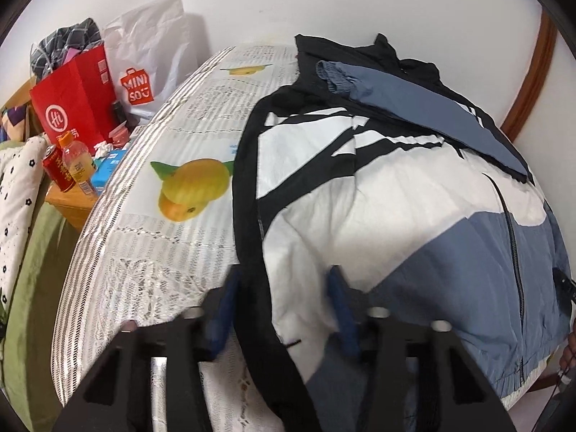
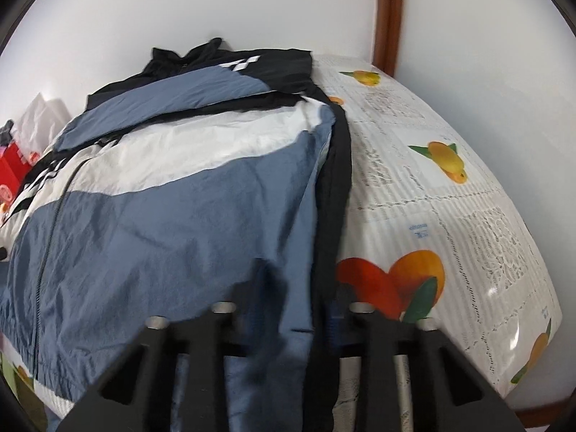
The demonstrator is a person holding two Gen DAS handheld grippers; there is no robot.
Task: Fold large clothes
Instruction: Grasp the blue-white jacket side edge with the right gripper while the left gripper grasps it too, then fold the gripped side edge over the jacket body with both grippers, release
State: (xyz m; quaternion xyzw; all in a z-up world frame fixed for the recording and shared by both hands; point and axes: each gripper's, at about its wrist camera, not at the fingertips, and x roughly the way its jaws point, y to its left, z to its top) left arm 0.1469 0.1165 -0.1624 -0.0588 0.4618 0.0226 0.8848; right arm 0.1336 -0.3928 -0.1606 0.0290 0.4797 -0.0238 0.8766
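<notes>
A large blue, white and black zip jacket (image 1: 396,198) (image 2: 180,198) lies spread on a table covered with a fruit-print cloth (image 1: 162,252) (image 2: 432,198); one blue sleeve is folded across its chest. My left gripper (image 1: 284,288) is at the jacket's near left corner. Its blue fingers (image 1: 230,295) stand apart astride the black side edge, not pressing the fabric between them. My right gripper (image 2: 293,318) is at the near right corner, with blue and black fabric bunched up between its mostly hidden fingers (image 2: 336,318), and it is shut on that fabric.
Left of the table, a wooden stand (image 1: 72,205) holds a red paper bag (image 1: 72,108), a white shopping bag (image 1: 151,54) and bottles (image 1: 77,165). A dotted pillow (image 1: 18,187) lies beside it. A white wall and brown door frame (image 2: 388,10) stand behind.
</notes>
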